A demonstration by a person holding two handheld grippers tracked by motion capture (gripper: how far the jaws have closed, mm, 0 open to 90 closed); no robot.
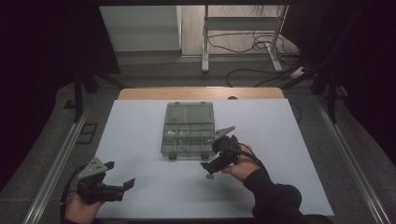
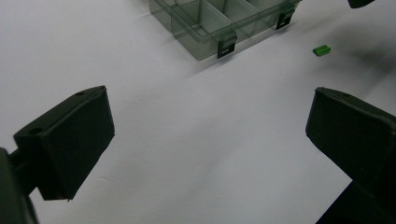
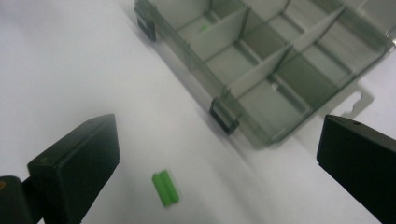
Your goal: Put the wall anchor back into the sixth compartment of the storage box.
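A clear grey compartment box lies with its lid open in the middle of the white mat. A small green piece rests on the mat just in front of the box's right latch. My right gripper hovers over that spot, tilted, jaws wide apart. In the right gripper view the green piece lies on the mat below and between the jaws of my right gripper, untouched, with the box beyond. My left gripper stands open over bare mat at the front left. The left gripper view shows my left gripper holding nothing.
Another green bit and small white parts sit in the box's compartments. The left gripper view shows the box's front wall with black latches and the green piece to its right. Dark rails flank the table; a wooden edge lies behind.
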